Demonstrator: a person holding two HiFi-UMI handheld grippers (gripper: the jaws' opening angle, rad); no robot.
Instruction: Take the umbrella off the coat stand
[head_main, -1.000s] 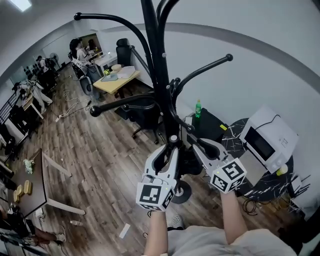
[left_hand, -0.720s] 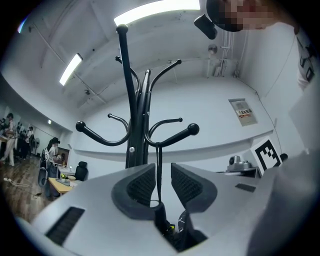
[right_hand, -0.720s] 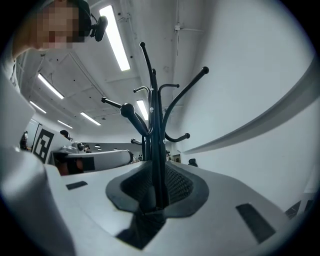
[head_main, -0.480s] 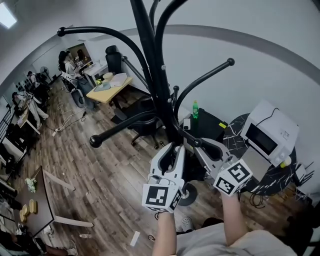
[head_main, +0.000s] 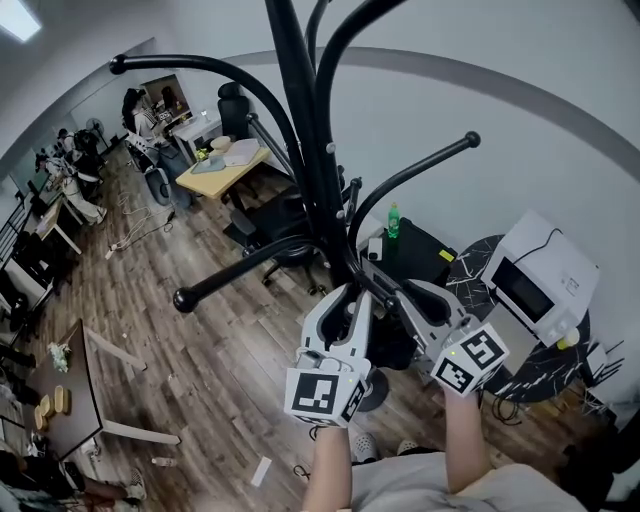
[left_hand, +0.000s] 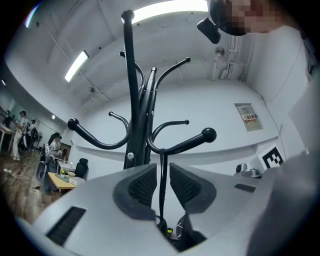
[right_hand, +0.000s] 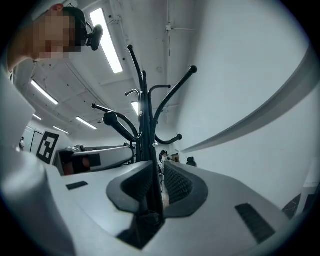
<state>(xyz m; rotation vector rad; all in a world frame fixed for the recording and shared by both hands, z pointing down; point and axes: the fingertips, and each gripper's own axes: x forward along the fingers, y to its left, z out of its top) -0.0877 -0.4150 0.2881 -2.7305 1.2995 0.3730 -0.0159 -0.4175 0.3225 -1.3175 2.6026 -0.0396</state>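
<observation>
The black coat stand (head_main: 310, 170) rises through the middle of the head view, its curved arms ending in ball tips. Both grippers are at its pole, low down. A thin black strap (left_hand: 162, 190) hangs from a ball-tipped hook (left_hand: 209, 135). It runs between the pads of my left gripper (left_hand: 161, 172) (head_main: 352, 292) with a gap on each side, and those jaws are closing. The dark folded umbrella (head_main: 392, 345) hangs below the grippers. My right gripper (right_hand: 157, 172) (head_main: 388, 287) has its pads against the umbrella's dark body (right_hand: 152, 200).
The stand's round base (head_main: 365, 385) rests on the wood floor by the person's feet. To the right, a white appliance (head_main: 540, 275) sits on a dark marbled round table (head_main: 470, 270). A green bottle (head_main: 394, 218) stands on a black cabinet. Black chairs (head_main: 290, 230) and a desk (head_main: 222, 165) are behind.
Both grippers have risen a little along the pole and sit closer around the hanging strap and umbrella. The stand itself has not moved.
</observation>
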